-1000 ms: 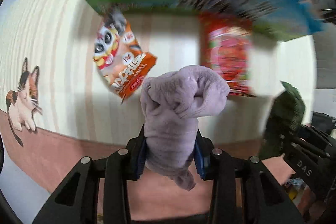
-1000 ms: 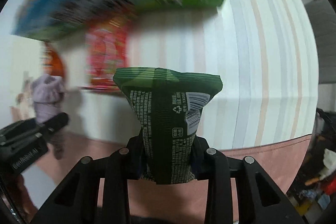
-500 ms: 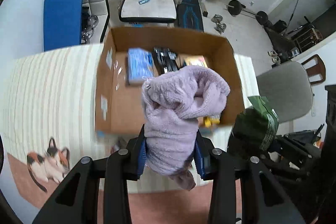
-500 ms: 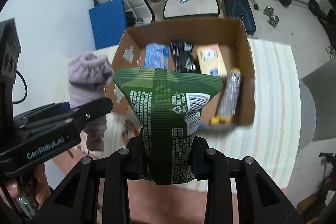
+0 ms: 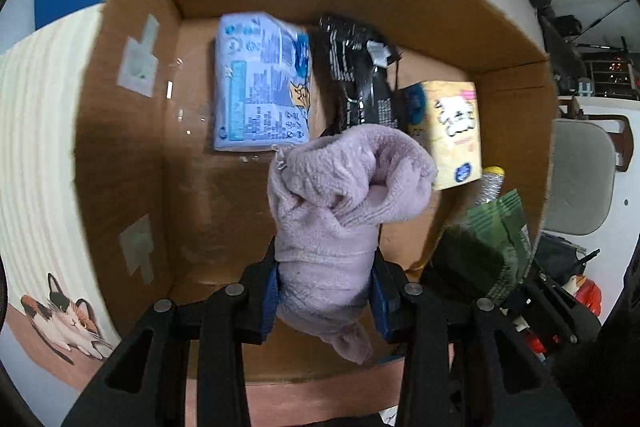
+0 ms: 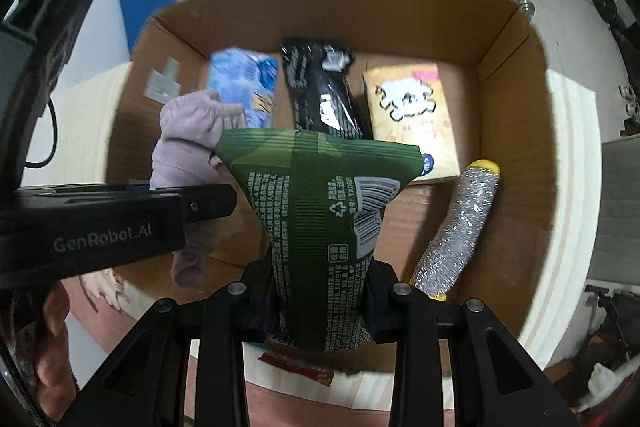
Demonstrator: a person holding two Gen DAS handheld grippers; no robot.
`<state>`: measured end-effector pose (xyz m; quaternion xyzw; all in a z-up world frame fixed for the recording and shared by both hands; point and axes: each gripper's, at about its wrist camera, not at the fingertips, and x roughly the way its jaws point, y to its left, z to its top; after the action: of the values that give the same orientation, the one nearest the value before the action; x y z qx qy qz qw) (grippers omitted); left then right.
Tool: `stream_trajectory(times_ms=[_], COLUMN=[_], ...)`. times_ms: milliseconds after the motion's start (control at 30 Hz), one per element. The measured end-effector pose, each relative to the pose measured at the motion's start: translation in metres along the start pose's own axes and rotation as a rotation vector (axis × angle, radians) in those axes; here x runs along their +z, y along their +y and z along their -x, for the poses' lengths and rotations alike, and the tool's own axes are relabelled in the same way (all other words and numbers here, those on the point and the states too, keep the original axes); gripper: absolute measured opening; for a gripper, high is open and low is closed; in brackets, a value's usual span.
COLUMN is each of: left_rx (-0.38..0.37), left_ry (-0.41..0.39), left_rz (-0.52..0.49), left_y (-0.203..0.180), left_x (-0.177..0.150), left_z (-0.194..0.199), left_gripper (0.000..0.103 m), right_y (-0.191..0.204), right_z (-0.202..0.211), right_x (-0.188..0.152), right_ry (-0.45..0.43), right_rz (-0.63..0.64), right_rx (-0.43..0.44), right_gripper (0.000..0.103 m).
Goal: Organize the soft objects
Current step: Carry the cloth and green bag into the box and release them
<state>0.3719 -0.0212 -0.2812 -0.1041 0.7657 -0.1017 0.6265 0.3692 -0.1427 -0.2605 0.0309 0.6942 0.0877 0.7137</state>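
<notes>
Since half a second ago both grippers have closed in over the cardboard box point(image 5: 120, 131), which now fills both views; a second ago only table and blurred packets showed. Left gripper point(image 5: 326, 291) fingers clamped on one lilac fleece bundle point(image 5: 340, 211), held over the box floor at 6 o'clock. Right gripper point(image 6: 318, 303) fingers clamped on one green snack bag point(image 6: 320, 203), also above the box, at 4 o'clock of the bundle in the left view.

Count inside the box: one blue packet point(image 5: 260, 83) at 11 o'clock, one black packet point(image 5: 356, 75) at 12, one yellow packet point(image 6: 412, 115) at 1, one silver tube with yellow ends point(image 6: 460, 223) at 3.

Hidden: fleece covers the black packet's lower end; green bag covers the near ends of black and yellow packets. Print on the packets is blurred. A red wrapper edge point(image 6: 296, 367) peeks below the right gripper, mostly cut off. One cat picture point(image 5: 64, 319) at 8 o'clock, outside the box.
</notes>
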Motion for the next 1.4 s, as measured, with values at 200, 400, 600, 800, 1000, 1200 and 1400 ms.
stream_trajectory(times_ms=[200,400,600,800,1000,1200,1400], left_rx=[0.014,0.062,0.087,0.120,0.178,0.206,0.213], left_ry=[0.048,0.061,0.005,-0.068,-0.161,-0.213,-0.272], left_rz=[-0.012,-0.007,-0.023,-0.038,-0.051,-0.052,-0.052], left_y=[-0.005,-0.005,-0.001,0.004,0.004,0.001,0.001], left_x=[0.006,0.006,-0.006,-0.022,-0.041,-0.057,-0.072], left_z=[-0.023,-0.033,-0.019,0.011,0.045,0.059,0.078], left_gripper=[0.036,0.046,0.087,0.098,0.098,0.098,0.098], right_y=[-0.008,-0.013,-0.019,-0.016,-0.006,-0.003,-0.001], right_z=[-0.025,-0.044,-0.042,-0.032,-0.010,0.020,0.045], right_x=[0.004,0.009,0.010,0.006,-0.007,-0.019,-0.030], right_ry=[0.038,0.096,0.086,0.072,0.026,-0.036,-0.091], right_rz=[-0.011,-0.009,-0.039,-0.035,-0.025,-0.057,-0.083], right_rx=[-0.023,-0.060,-0.064,-0.091,-0.122,-0.120,-0.123], right_gripper=[0.035,0.055,0.062,0.101,0.103,0.103,0.103])
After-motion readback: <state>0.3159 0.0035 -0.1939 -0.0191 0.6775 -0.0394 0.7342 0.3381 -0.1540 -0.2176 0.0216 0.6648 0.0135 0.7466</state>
